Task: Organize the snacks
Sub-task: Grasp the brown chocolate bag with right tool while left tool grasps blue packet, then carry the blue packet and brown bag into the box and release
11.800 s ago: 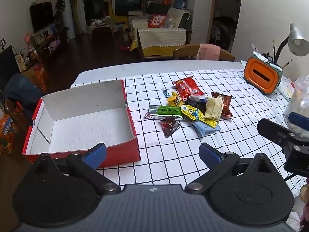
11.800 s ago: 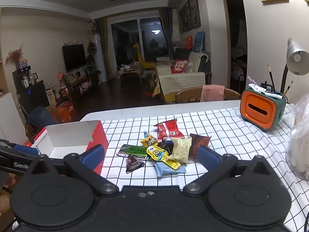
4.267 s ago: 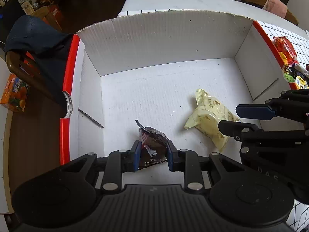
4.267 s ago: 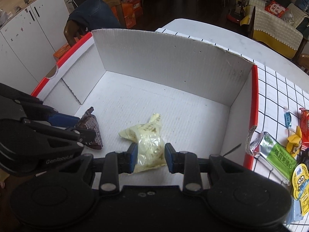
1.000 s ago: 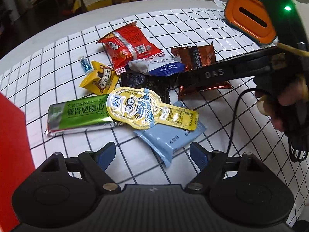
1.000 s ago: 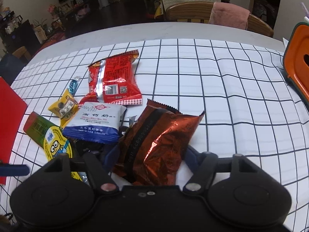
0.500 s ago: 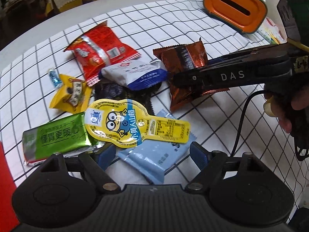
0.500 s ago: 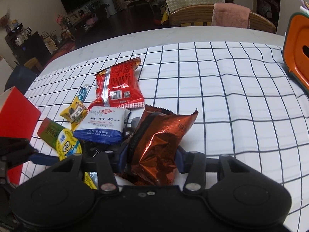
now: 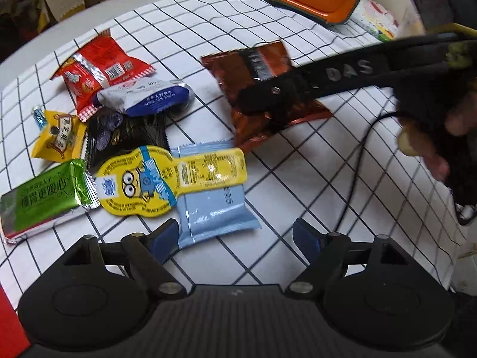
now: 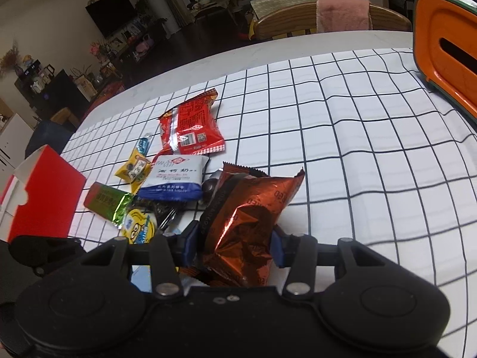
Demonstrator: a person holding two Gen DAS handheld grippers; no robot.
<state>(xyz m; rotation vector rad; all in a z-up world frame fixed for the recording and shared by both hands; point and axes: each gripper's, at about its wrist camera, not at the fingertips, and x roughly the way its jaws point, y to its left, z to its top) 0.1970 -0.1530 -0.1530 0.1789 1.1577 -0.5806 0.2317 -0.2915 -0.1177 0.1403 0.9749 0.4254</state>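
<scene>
Right gripper is pinched on the copper-brown foil snack packet; its jaws have just been closing and the foil is crumpled between the blue pads, so that one counts as gripped. From the left wrist view the same packet looks tilted, near end off the checked tablecloth, held from the right by the long black fingers. Left gripper is spread wide and holding nothing. The key relation: the light-blue packet lies directly ahead of it, lower corner just beside the left pad and mostly inside the jaw gap, with its long axis running away from the gripper, roughly along the pointing line. So the short width sits across the jaws, which should suit a straight drop-and-close. Catch: the yellow Minions pouch lies crosswise on the blue packet's far end, long axis side to side, so a grab probably has to stay on the near half or it drags both. Green bar is further left, outside the jaw span. Left hand is clearly the nearer one for the blue packet. Red box sits off to the left of the pile, nearer the left gripper; likely destination for both.
</scene>
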